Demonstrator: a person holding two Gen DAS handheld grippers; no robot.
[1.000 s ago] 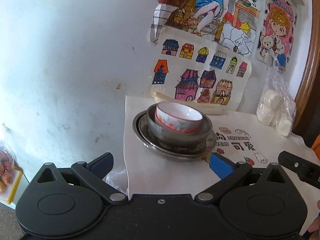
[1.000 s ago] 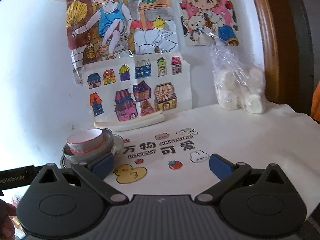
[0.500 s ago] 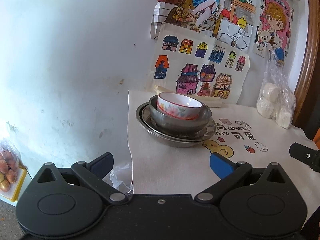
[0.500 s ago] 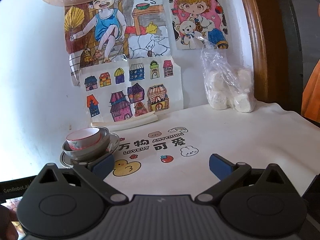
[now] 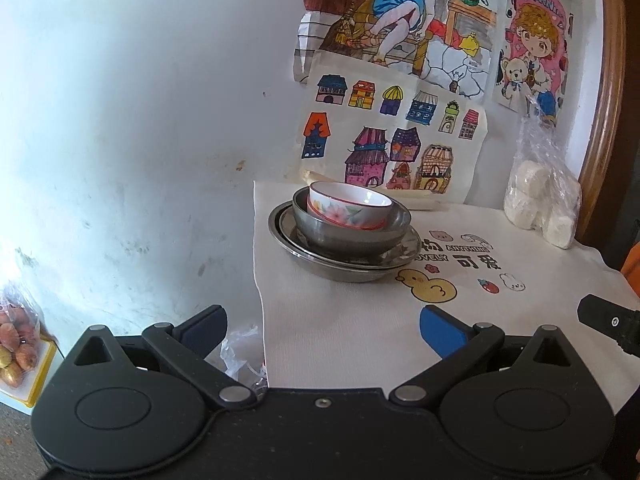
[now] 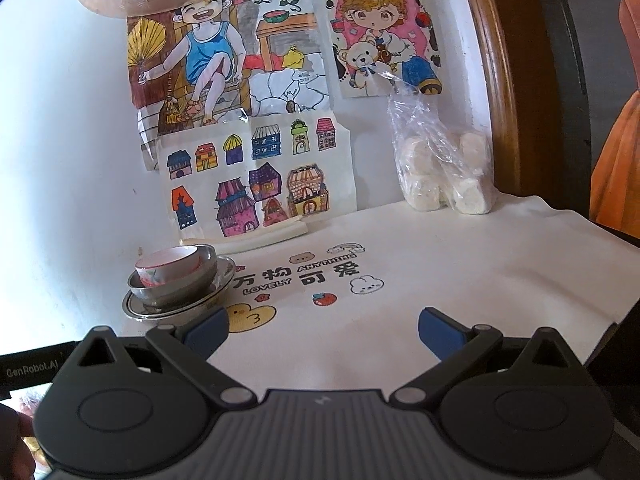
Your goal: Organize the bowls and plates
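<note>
A white floral bowl sits tilted inside a steel bowl, which rests on stacked steel plates at the table's far left corner. The same stack shows in the right wrist view: floral bowl, steel bowl, plates. My left gripper is open and empty, well back from the stack at the table's near left edge. My right gripper is open and empty too, over the cloth to the right of the stack.
A white printed tablecloth covers the table. A plastic bag of white lumps leans at the back right by a wooden frame. Drawings hang on the wall. A bag of fruit lies low on the left.
Both grippers have drawn back from the stack, which now looks smaller and farther away. The bowls and plates have not moved. Both grippers stay open.
</note>
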